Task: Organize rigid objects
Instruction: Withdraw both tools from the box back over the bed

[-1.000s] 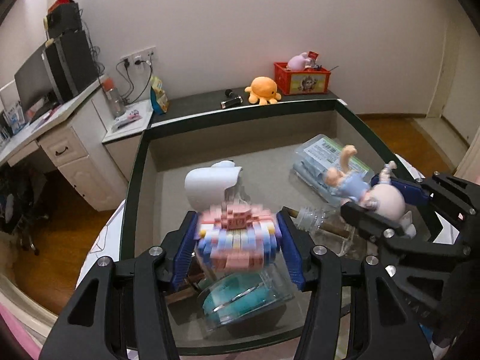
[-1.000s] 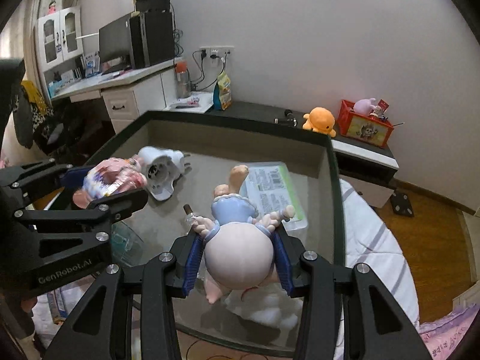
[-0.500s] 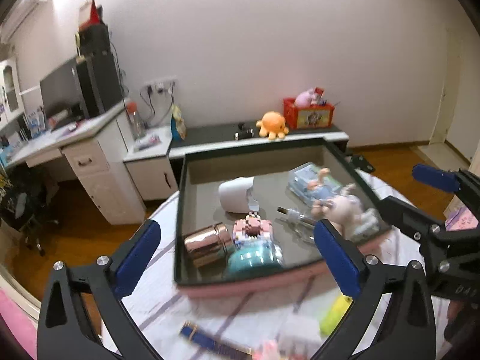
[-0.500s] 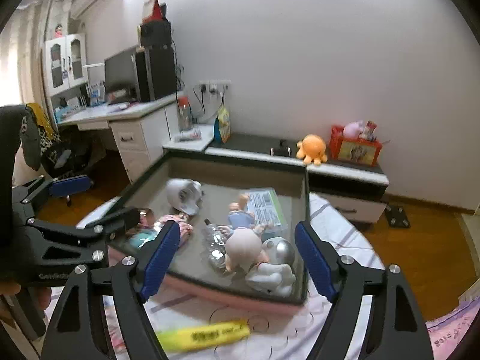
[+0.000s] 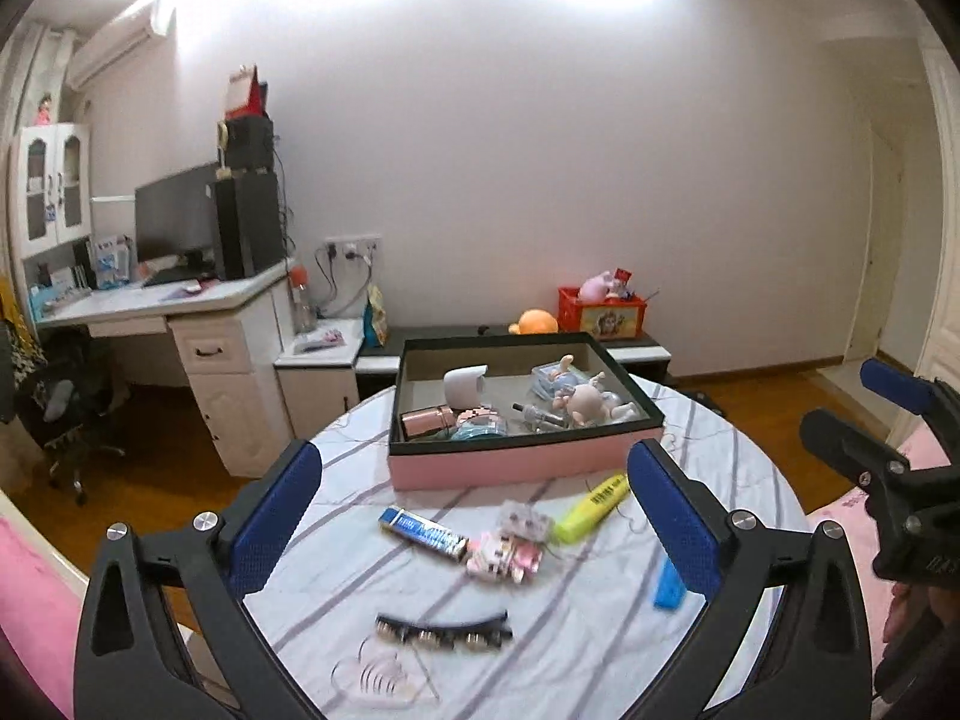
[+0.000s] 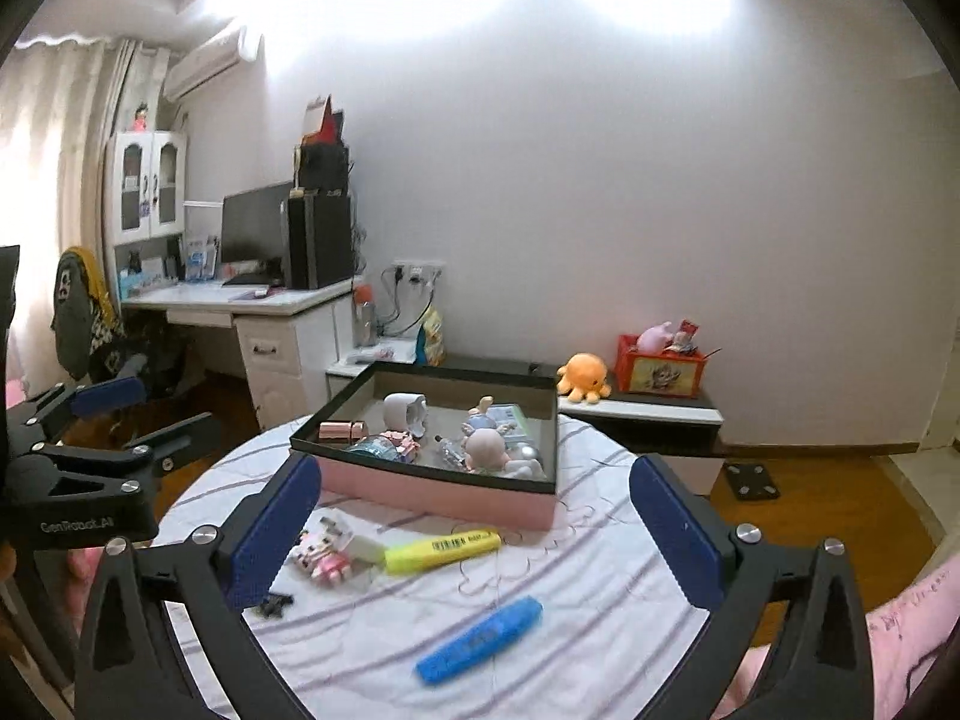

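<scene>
While the pink box point(image 5: 522, 462) holds several toys, we count highlighters point(image 6: 443, 547), block figure point(image 6: 321, 553) and hair clip point(image 5: 443, 629) outside. Left gripper point(image 5: 474, 516) and right gripper point(image 6: 474, 531) gape wide, both empty (roughly half remains).

The box point(image 6: 444, 489) sits at the table's point(image 6: 600, 600) far side — a doll point(image 6: 486, 449) and a cup point(image 6: 403, 411) inside. Before it lie two markers point(image 6: 443, 548) point(image 6: 480, 639), a block toy point(image 6: 321, 555) to their left — a hair clip point(image 5: 443, 630) nearest.
</scene>
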`<state>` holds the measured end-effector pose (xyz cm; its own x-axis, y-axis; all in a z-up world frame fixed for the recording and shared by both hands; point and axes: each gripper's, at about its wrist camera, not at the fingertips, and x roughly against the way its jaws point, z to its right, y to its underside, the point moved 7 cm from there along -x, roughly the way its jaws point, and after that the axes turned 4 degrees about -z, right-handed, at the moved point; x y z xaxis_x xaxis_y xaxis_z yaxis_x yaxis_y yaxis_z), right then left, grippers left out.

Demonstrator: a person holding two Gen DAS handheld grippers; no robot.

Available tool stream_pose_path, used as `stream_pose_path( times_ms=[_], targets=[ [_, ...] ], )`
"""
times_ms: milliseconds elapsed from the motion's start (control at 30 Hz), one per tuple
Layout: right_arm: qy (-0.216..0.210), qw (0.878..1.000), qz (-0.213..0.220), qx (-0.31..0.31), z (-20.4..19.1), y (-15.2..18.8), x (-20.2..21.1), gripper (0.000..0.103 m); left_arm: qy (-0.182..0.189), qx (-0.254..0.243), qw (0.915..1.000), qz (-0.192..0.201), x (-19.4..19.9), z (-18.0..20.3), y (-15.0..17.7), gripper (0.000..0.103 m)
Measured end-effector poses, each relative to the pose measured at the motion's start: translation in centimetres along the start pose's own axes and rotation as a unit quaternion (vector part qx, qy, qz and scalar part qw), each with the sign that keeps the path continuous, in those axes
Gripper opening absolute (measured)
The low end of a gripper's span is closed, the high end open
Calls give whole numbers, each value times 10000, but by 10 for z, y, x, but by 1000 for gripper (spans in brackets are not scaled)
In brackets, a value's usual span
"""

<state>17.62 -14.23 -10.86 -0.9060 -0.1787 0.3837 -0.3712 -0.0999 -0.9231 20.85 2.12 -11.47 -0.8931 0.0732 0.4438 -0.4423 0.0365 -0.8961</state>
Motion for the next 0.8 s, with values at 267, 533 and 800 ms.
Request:
stream_pose_path(
  times_ms=[267,533,800],
  targets=[
    [342,9990,257,-149,2,26,47,103,-428,-86,9983,380,45,-2,30,103],
    [560,9979,156,-285,5,54,52,103,-460,107,9986,218,45,-15,56,103],
    [590,9966,-449,-354,2,83,9,103,-587,114,9979,-254,17,-30,83,103]
  ],
)
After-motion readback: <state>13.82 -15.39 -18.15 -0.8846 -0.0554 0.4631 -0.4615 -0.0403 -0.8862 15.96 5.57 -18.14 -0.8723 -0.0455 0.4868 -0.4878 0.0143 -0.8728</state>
